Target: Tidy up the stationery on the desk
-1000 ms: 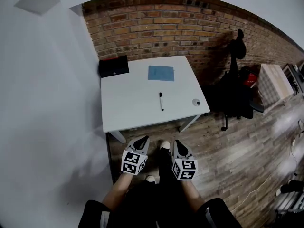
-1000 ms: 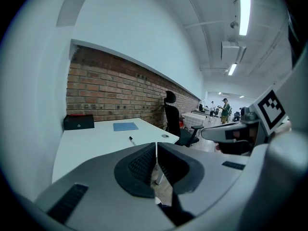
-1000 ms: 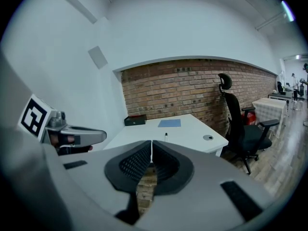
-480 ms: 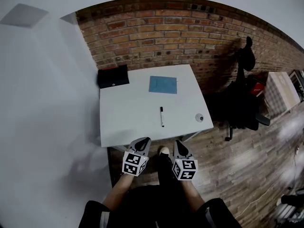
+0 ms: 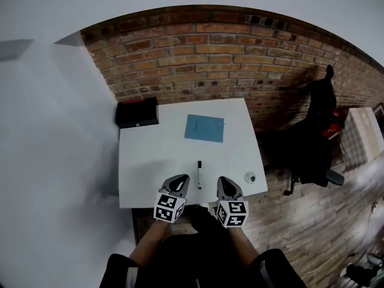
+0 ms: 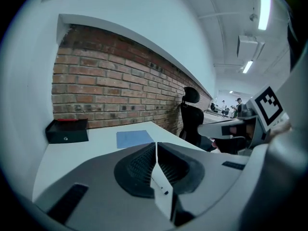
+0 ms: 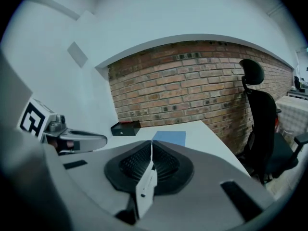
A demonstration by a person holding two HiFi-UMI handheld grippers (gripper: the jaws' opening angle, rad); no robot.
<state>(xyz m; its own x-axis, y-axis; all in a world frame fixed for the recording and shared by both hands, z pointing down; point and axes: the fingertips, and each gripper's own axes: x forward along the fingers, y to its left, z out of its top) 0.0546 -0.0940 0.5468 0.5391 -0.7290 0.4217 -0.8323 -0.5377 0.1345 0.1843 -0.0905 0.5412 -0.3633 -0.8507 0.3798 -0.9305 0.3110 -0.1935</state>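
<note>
Head view: white desk [image 5: 150, 161] in the centre of the frame, set against a brick wall [image 5: 210, 59]. Black box [image 5: 137, 113] sits at the desk's upper-left corner. Blue sheet [image 5: 204, 128] lies flat in the upper middle, well apart from the box. Marker [image 5: 199, 174] lies near the lower edge of the desk, pointing up-down in the frame, cap end toward the top. Small round item [image 5: 250, 177] is at the lower right of the desk, too small to identify. Black office chair [image 5: 315, 143] stands right of the desk. Left gripper [image 5: 179, 179] and right gripper [image 5: 224, 182] hover side by side at the desk's lower edge, the marker between and just above their tips, touching neither.

Left gripper view: left gripper [image 6: 157, 146] has its tongs pressed together, nothing between them. Past the tips, the desk [image 6: 96, 146], with the black box [image 6: 67, 130] at left, the blue sheet [image 6: 134, 138] at centre and the office chair [image 6: 192, 119] behind. Right gripper [image 6: 226, 128] shows at the right edge.

Right gripper view: right gripper [image 7: 152, 146] also has its tongs pressed together and empty. The blue sheet [image 7: 169, 137] is just above the tips, the black box [image 7: 126, 127] farther left by the wall, the office chair [image 7: 262, 124] at right. Left gripper [image 7: 91, 139] pokes in from the left. The marker is not seen in either gripper view.
</note>
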